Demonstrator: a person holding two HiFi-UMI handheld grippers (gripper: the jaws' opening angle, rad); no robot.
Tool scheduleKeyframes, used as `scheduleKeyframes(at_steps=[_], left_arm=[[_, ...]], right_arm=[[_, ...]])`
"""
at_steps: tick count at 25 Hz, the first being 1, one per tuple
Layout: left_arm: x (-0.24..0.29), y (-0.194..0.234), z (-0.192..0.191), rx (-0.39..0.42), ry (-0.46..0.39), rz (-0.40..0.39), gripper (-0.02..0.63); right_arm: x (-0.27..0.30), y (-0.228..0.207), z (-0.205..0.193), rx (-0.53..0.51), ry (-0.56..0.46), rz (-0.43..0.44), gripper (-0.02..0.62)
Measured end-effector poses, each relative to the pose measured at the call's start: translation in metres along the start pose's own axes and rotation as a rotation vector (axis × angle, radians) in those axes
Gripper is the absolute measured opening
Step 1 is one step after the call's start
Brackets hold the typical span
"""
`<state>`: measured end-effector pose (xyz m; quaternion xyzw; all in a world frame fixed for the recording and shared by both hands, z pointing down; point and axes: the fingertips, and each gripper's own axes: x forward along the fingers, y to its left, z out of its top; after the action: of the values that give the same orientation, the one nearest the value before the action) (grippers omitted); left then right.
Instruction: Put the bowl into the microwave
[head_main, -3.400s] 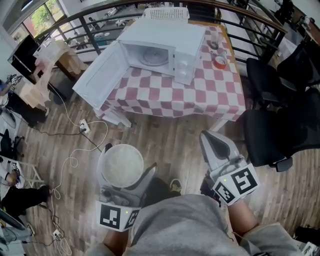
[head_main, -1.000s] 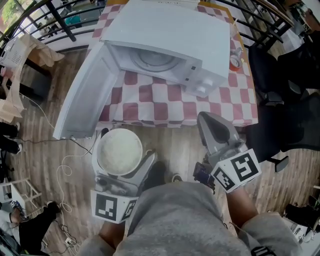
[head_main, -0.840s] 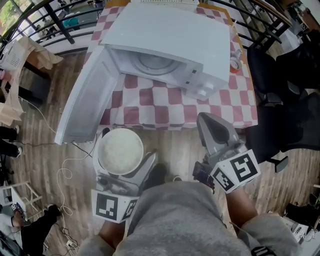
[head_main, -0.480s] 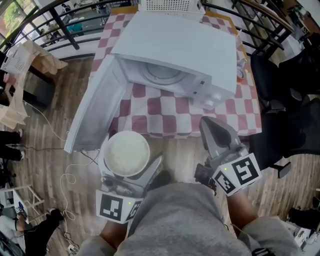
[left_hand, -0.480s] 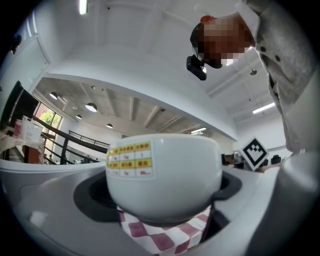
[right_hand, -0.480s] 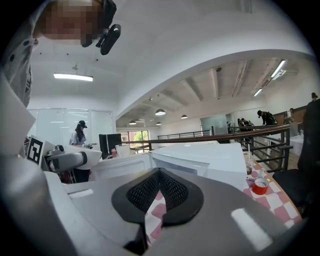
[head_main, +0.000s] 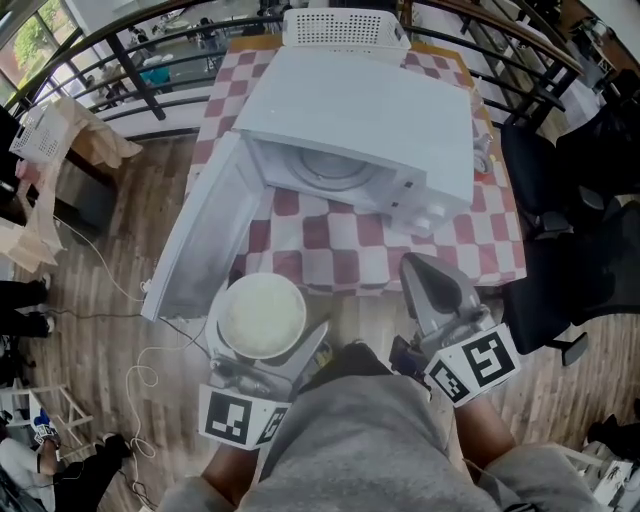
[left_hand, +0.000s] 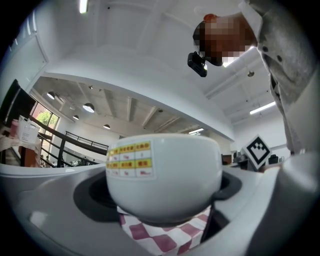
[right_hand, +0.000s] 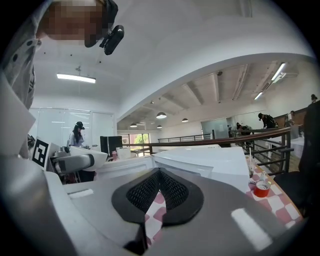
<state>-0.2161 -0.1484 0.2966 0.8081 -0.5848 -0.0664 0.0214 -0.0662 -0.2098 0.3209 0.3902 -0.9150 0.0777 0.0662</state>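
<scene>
A white bowl sits between the jaws of my left gripper, which is shut on it at its sides. It hangs above the wooden floor, just before the table's front edge and below the open door. In the left gripper view the bowl fills the gap, a yellow label on its wall. The white microwave stands on the checked table, its cavity and glass turntable showing. My right gripper is shut and empty to the bowl's right, its pads touching.
A white basket stands behind the microwave. A small red-lidded container sits on the table's right side. Black chairs stand to the right, a railing runs behind, and cables lie on the floor at left.
Both grippers and the bowl have come closer to the table's front edge and the open door. The left gripper keeps its hold on the bowl; the right stays shut.
</scene>
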Motion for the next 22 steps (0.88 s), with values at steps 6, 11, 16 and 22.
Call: scheduleKeyframes(at_steps=[6, 11, 16, 22], left_arm=[[0.011, -0.004, -0.007, -0.009, 0.028, -0.012, 0.517], [0.032, -0.001, -0.017, -0.012, 0.052, -0.022, 0.517], [0.066, 0.007, -0.022, 0.000, 0.064, -0.037, 0.517], [0.109, 0.021, -0.038, -0.001, 0.106, -0.041, 0.517]], right_arm=[[-0.007, -0.006, -0.008, 0.025, 0.017, -0.009, -0.002], [0.001, -0.019, -0.009, 0.046, 0.020, -0.009, -0.002], [0.026, -0.031, -0.004, 0.049, 0.014, 0.007, -0.002], [0.055, -0.058, 0.007, 0.073, 0.003, 0.005, -0.002]])
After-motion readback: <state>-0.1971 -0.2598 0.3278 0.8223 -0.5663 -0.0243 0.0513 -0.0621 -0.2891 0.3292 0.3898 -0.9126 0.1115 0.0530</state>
